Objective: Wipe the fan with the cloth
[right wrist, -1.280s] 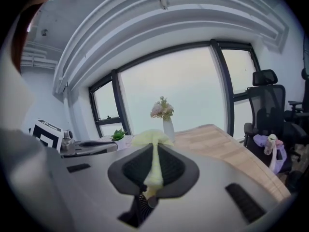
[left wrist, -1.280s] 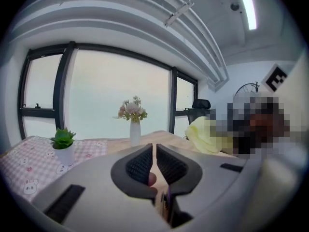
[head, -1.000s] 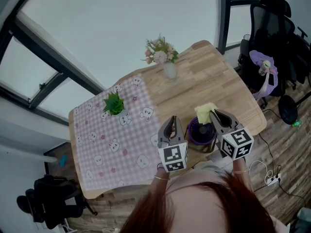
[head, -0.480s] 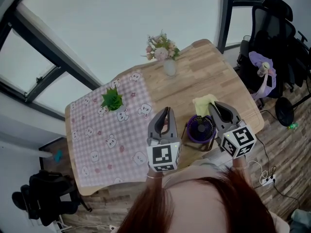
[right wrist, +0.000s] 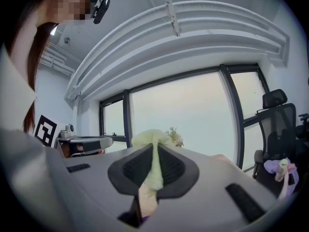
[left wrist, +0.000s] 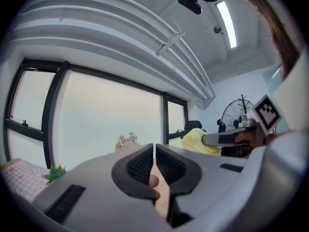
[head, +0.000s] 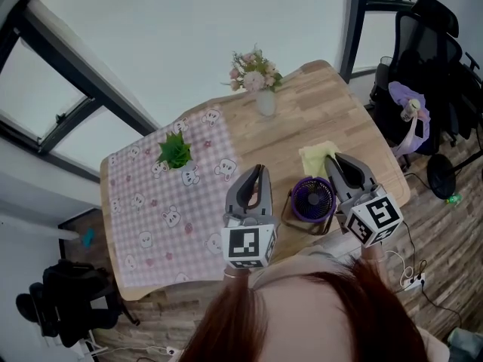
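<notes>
Tongs on the left (head: 259, 170) were pinched shut with nothing in them. The right tongs (head: 337, 160) squeezed a soft yellow cloth (head: 317, 157). Between them a small round purple fan (head: 313, 200) stood on the wooden surface (head: 332, 111). Farther back, a pale vase (head: 265, 105) held pink flowers (head: 255, 78).

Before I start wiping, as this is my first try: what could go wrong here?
The right claw pinches only a thin fold of the cloth; rubbing may pull it free. The fan stands unheld near the table edge, left claw shut empty; a push might tip it.
</notes>
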Demonstrator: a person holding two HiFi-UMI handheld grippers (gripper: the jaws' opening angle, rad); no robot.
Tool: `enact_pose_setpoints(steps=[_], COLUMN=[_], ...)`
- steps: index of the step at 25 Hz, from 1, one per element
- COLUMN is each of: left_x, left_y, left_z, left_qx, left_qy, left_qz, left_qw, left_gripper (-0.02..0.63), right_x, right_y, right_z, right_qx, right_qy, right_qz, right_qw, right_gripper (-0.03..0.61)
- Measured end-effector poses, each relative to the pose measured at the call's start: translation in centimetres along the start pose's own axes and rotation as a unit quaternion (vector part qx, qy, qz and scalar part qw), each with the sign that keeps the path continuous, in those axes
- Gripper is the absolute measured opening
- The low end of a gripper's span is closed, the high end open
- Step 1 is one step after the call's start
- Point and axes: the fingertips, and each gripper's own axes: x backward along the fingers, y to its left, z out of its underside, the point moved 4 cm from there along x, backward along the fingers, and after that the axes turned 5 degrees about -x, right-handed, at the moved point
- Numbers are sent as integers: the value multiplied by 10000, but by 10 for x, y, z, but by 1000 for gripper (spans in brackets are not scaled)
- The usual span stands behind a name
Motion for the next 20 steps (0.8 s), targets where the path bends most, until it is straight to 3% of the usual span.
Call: enact_pose_setpoints(steps=[20], left_x=[9], left_y=[-2], left_z=[5], left_qx=[366], left_qy=[113], left_qz=[59], left_qw=[9992], left_gripper=[20], right_x=[6], right_y=[-8], right_z=[7], right_qx=[-61], right_qy=[1], right_qz=[-64], right_qw=[10000], right_gripper=[25])
